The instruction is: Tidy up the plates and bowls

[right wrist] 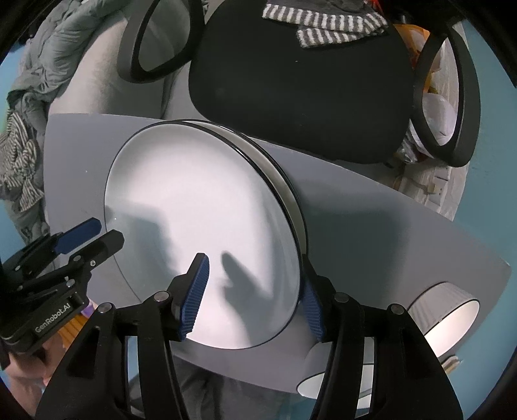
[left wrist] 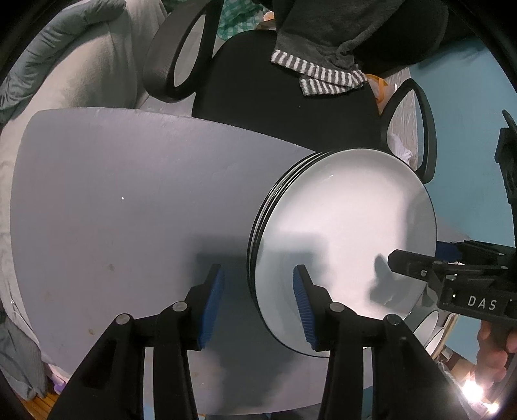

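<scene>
A stack of white plates with black rims (left wrist: 349,226) lies on the grey table (left wrist: 129,194). In the left wrist view my left gripper (left wrist: 258,307) straddles the stack's left rim. One blue pad is over the table and the other over the top plate, and neither presses on the rim. My right gripper (right wrist: 253,303) straddles the right rim of the plates (right wrist: 200,200) the same way, with its jaws apart. Each gripper also shows in the other's view: the right gripper (left wrist: 407,260) over the plate's right side, the left gripper (right wrist: 97,237) at its left edge.
Two white ribbed bowls (right wrist: 452,320) (right wrist: 326,384) stand near the table's near right corner. A black office chair (right wrist: 307,97) with a striped cloth (right wrist: 326,29) on it is pushed against the table's far edge. Grey bedding (left wrist: 64,64) lies to the left.
</scene>
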Demonstrator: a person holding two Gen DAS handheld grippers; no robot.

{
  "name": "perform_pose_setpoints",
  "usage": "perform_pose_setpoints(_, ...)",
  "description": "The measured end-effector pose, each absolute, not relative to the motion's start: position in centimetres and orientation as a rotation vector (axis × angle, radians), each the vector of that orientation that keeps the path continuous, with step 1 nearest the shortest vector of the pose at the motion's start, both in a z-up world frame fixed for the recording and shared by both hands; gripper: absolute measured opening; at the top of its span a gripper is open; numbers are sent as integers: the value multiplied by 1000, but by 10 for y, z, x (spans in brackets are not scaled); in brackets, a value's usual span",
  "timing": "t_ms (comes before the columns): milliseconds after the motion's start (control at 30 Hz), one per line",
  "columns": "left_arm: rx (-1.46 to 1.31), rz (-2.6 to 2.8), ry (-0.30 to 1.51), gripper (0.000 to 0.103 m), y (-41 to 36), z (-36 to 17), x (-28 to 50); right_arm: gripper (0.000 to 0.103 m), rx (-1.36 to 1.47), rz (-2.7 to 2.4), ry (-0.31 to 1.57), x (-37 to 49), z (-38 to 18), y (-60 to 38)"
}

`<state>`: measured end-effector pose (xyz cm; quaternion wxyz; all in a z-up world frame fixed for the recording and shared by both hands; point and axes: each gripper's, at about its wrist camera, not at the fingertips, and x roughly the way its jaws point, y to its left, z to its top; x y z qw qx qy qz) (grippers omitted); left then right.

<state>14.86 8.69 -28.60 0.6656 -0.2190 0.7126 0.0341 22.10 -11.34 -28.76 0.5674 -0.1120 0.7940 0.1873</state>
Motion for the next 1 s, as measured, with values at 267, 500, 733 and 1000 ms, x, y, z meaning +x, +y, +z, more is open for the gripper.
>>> perform_pose_setpoints(267, -489, 66, 1598, 45, 86, -281, 147, 57, -324, 403, 1860, 218, -288, -111)
perform_pose_setpoints(500, -455, 66, 1575, 45, 86, -269, 145, 57, -409, 376, 1778, 212, -277, -108)
perform_pose_setpoints(733, -382, 49, 1536, 50, 79, -247, 134, 57, -444, 353, 1674, 201, -252, -109)
perform_pose_setpoints(1000, -314, 36, 1457, 50, 74, -215, 111, 58, -458, 321, 1554, 183, -220, -108)
